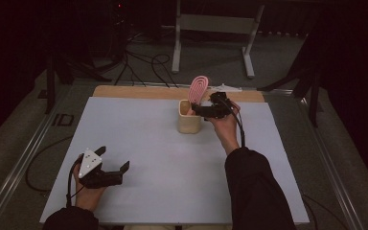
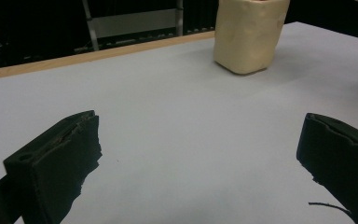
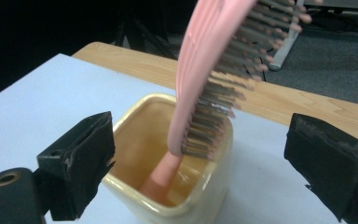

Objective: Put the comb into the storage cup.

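A pink hairbrush [image 1: 199, 89] stands handle-down in a cream cup [image 1: 189, 117] near the table's far middle. Its bristled head [image 3: 223, 65] leans out above the cup's rim [image 3: 216, 179]. My right gripper [image 1: 197, 109] hovers just right of the cup, open, its jaws spread on either side of the cup and brush without touching them. My left gripper [image 1: 111, 159] rests low at the front left of the table, open with nothing between its jaws, and the cup [image 2: 249, 35] stands well ahead of it.
A pale grey sheet [image 1: 163, 158] covers the table, with a wooden edge [image 1: 139, 92] at the far side. Cables and a metal stand [image 1: 215, 28] lie on the floor beyond. Rails run along both table sides.
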A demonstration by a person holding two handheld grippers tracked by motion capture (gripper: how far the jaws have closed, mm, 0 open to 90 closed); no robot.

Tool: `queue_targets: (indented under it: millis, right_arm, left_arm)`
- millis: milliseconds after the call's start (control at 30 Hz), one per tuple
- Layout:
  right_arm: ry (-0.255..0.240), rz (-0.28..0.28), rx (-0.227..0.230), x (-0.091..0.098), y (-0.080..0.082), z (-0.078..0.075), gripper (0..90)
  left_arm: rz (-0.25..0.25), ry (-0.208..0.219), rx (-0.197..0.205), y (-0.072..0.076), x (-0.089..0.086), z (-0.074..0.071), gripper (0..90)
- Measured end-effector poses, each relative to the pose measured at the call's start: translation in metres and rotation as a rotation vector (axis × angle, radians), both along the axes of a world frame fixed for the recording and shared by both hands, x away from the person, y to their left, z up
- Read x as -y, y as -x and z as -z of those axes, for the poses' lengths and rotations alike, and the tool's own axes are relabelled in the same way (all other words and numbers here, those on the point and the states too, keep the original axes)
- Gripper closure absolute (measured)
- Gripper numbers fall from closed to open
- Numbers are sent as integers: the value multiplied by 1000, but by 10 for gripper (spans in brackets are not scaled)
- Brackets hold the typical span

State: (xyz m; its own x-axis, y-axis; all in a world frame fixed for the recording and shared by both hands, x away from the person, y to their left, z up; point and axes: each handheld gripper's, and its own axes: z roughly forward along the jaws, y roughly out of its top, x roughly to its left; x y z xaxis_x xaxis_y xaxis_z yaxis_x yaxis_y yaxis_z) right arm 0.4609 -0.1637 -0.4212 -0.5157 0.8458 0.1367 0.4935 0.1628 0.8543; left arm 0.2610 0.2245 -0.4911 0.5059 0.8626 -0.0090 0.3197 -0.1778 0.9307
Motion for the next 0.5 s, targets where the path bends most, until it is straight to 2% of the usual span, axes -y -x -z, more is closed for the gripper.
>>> queue_targets:
  millis: [500]
  right_arm:
    - [49, -17, -12, 11, 10, 7, 81]
  left_arm:
    - [-2, 0, 0, 0, 1, 0, 2]
